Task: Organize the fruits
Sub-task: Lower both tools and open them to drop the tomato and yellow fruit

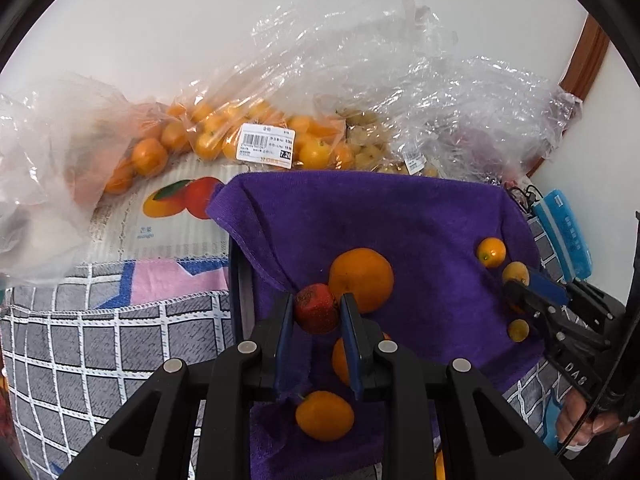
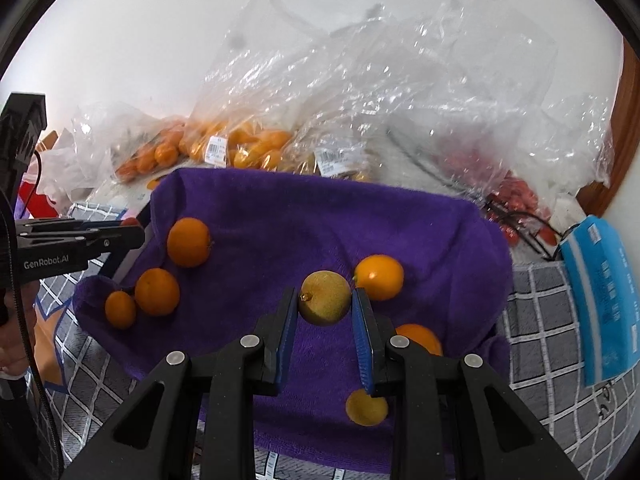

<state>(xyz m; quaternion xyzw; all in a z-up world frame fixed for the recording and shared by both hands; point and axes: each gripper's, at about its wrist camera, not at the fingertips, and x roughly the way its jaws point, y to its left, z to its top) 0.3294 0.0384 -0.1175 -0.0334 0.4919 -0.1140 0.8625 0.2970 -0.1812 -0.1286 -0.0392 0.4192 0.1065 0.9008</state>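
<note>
Two close wrist views, shared purple towel (image 1: 400, 216)

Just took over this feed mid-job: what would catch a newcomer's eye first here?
The purple towel fills the middle, with orange fruits scattered on it. The left gripper is shut on a red fruit, the right gripper on a yellow-green fruit. Behind the towel lie clear bags of fruit.

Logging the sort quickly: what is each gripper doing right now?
Left gripper: shut on the red fruit.
Right gripper: shut on the yellow-green fruit.
</note>
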